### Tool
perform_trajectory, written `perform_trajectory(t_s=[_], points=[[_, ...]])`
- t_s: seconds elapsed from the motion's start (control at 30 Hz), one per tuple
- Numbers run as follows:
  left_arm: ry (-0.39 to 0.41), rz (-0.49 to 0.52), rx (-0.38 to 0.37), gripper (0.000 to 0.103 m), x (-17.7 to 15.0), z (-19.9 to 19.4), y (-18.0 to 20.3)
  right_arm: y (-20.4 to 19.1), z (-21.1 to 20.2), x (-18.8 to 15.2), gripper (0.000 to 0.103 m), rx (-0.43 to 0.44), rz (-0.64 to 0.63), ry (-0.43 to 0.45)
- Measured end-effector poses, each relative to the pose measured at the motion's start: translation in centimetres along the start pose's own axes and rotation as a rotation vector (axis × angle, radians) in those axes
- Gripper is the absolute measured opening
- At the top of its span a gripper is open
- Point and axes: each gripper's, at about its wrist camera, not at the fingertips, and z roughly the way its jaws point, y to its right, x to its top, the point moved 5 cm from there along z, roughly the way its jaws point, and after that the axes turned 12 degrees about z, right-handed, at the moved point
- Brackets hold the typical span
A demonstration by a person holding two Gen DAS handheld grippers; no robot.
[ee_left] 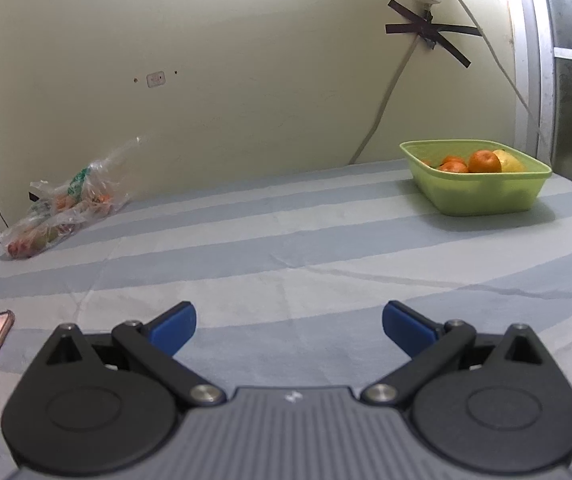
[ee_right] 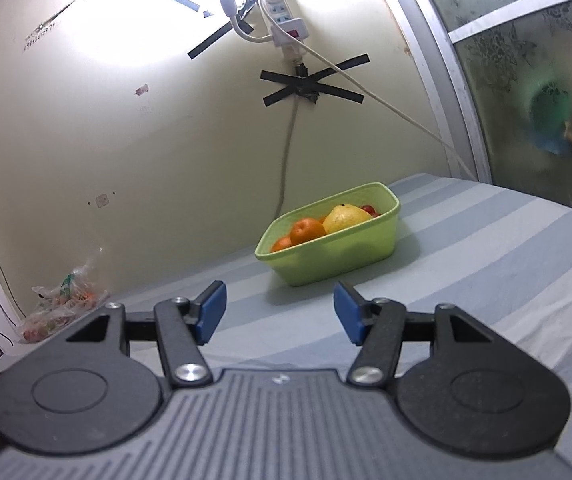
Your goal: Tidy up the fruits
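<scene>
Right wrist view: our right tool [ee_right: 279,312] and left tool [ee_left: 289,330] gape empty, oranges fill the light-green plastic tub [ee_right: 338,254], more fruit waits in the clear plastic bag [ee_right: 62,308].

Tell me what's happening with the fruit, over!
Left gripper open, empty. Right gripper open, empty. Oranges and yellow fruit in green plastic tub. More fruit in clear plastic bag. Nothing blocking.
</scene>
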Motion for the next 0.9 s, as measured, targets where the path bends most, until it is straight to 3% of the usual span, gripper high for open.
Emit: perform_trajectory(t_s=[0.57,0.9], points=[[-0.007,-0.001,-0.038,0.103,-0.3,-0.5,0.5,-0.6,-0.5,-0.1,0.063,0.017,0.001,-0.008],[-0.070,-0.024,-0.073,0.103,-0.7,0.0,1.2,-0.1,-0.2,-0.3,0.063,0.005,0.020,-0.021]])
